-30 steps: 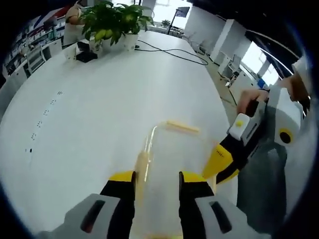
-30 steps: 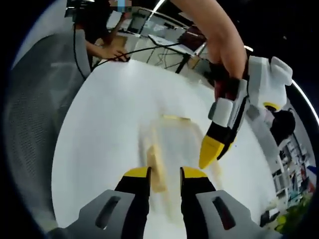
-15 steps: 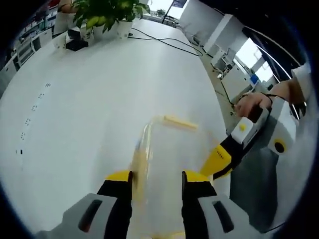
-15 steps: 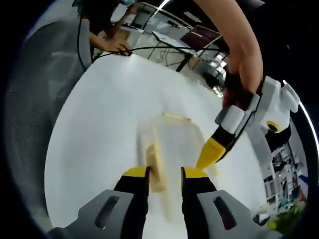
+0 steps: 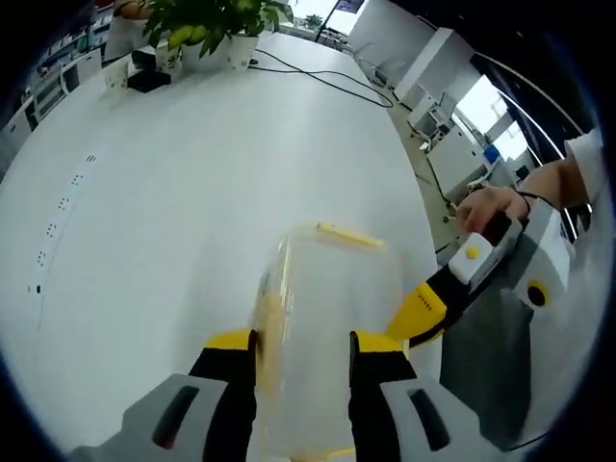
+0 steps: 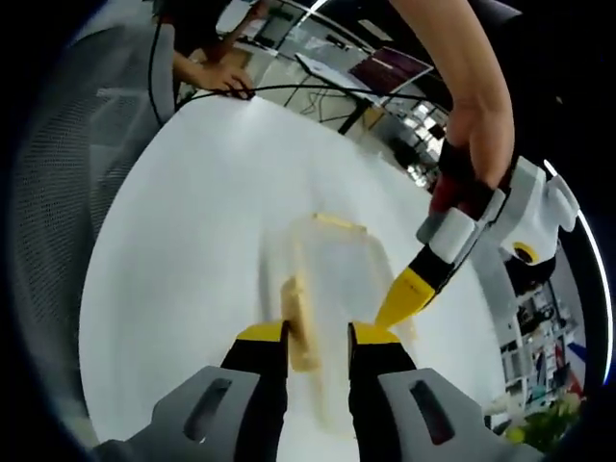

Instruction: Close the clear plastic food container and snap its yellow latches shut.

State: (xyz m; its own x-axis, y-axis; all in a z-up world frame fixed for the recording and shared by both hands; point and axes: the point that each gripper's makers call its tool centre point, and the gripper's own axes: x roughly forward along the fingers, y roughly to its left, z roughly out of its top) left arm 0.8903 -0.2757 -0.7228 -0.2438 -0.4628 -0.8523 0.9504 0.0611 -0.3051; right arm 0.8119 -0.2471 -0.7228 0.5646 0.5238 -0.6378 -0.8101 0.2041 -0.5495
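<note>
A clear plastic food container [image 5: 332,289] with yellow latches lies on the white table [image 5: 173,212]. My left gripper [image 5: 304,345] hovers over its near end with the jaws apart. One yellow latch [image 5: 269,318] sits just inside the left jaw, and another latch [image 5: 348,235] runs along the far edge. My right gripper [image 5: 421,315] comes in from the right, its yellow tip at the container's right side. In the right gripper view the container [image 6: 332,265] lies beyond my right gripper [image 6: 319,335], whose jaws stand apart beside a latch [image 6: 298,322]. There the left gripper [image 6: 402,295] touches the container's right edge.
Potted plants [image 5: 207,24] and a black cable [image 5: 322,82] sit at the table's far end. The table's right edge [image 5: 423,221] drops to an office floor. In the right gripper view a grey mesh chair [image 6: 77,173] stands left of the table and a person's hand [image 6: 217,82] rests at its far end.
Both views shifted slightly with my hands. The container looks a little closer and larger in the left gripper view. Both grippers stay at the container, jaws the same distance apart.
</note>
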